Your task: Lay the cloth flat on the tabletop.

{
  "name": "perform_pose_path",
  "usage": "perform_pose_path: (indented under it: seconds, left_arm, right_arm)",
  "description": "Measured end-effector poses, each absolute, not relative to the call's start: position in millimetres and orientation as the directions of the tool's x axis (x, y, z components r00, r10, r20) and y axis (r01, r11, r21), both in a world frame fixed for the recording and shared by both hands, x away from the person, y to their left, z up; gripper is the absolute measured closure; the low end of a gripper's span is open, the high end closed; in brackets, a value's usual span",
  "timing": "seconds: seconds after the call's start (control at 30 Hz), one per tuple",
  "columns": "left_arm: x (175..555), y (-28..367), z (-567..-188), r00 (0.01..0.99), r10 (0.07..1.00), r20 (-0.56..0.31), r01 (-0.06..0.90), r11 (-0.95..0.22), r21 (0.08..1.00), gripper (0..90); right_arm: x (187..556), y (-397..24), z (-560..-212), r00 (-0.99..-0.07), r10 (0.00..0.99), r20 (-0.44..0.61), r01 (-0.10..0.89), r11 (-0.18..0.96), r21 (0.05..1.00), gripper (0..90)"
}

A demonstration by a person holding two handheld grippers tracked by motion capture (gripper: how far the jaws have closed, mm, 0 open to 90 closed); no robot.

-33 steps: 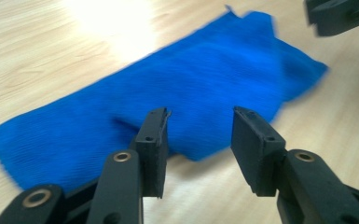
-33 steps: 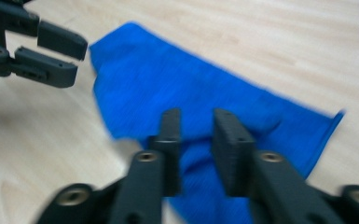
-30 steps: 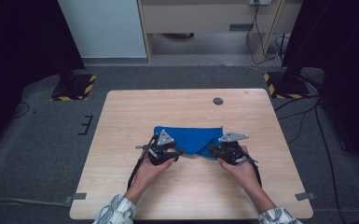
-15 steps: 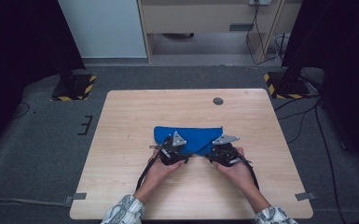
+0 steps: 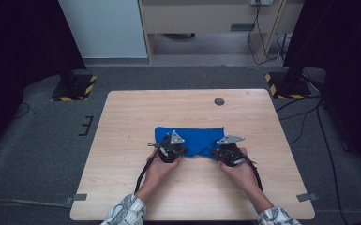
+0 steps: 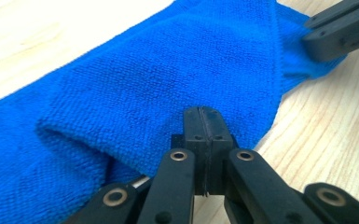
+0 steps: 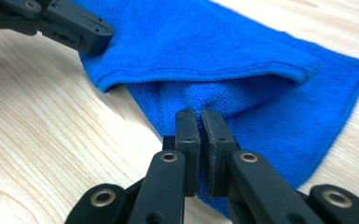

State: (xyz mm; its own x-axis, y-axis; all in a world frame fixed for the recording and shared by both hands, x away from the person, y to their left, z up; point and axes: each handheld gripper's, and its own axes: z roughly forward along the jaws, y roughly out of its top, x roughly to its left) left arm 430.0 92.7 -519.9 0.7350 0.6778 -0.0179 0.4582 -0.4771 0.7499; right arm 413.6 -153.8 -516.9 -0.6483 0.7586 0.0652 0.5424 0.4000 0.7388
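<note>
We see both tools down on the near edge of the blue cloth (image 5: 194,140), which lies partly folded in the middle of the wooden bench (image 5: 131,117). The left tool (image 6: 201,120) has just been closing; its pads now meet with no gap and a fold of the cloth's edge is nipped at the tips. The right tool (image 7: 198,122) has also just been closing: its pads sit nearly together with a thin slit between them, pinching the cloth's hem directly ahead. In the high view the left tool (image 5: 171,146) and the right tool (image 5: 228,149) sit side by side, apart, each on a near corner region.

We judge both are gripped low and spaced apart so the cloth can be lifted and carried over as an even fold.

The cloth is soft terry microfibre with a nubby loop pile and a stitched hem. Ahead of the right tool a folded flap overlaps the lower layer, making a wedge shape. The bench is pale wood grain, smooth and matte. The tool jaws are black hard plastic with brass-ringed pivots.
</note>
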Motion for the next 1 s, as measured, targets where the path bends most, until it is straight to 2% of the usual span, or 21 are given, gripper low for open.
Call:
perform_pose_path:
  seconds: [0.43, 0.57, 0.6, 0.63, 0.73, 0.9, 1.0]
  left_arm:
    - [434.9, 110.0, -513.6, 0.703, 0.71, -0.037, 0.475, -0.43, 0.768, 90.0]
    - [433.0, 113.3, -512.0, 0.695, 0.718, -0.044, 0.476, -0.414, 0.776, 90.0]
    - [430.9, 113.4, -511.0, 0.692, 0.721, -0.043, 0.472, -0.407, 0.782, 88.4]
    - [430.0, 113.2, -510.8, 0.694, 0.718, -0.042, 0.469, -0.407, 0.784, 82.0]
    - [422.8, 110.1, -509.1, 0.713, 0.701, -0.021, 0.443, -0.426, 0.789, 78.0]
    - [415.0, 104.1, -506.4, 0.735, 0.678, -0.035, 0.425, -0.42, 0.802, 64.1]
    - [413.7, 97.2, -509.8, 0.733, 0.68, -0.019, 0.432, -0.444, 0.785, 51.8]
  right_arm:
    - [419.4, -194.5, -513.1, -0.593, 0.801, 0.085, 0.579, 0.351, 0.736, 86.4]
    - [423.3, -203.7, -518.2, -0.57, 0.817, 0.088, 0.605, 0.344, 0.718, 82.4]
    - [423.7, -204.7, -519.1, -0.565, 0.821, 0.087, 0.609, 0.343, 0.715, 79.6]
    - [423.5, -204.9, -518.2, -0.561, 0.823, 0.086, 0.607, 0.338, 0.719, 76.5]
    - [420.8, -202.6, -512.4, -0.568, 0.82, 0.07, 0.582, 0.341, 0.738, 72.7]
    - [416.9, -194.5, -505.2, -0.574, 0.818, 0.039, 0.548, 0.348, 0.761, 61.3]
    - [415.4, -191.0, -502.3, -0.57, 0.821, 0.039, 0.544, 0.341, 0.767, 55.8]
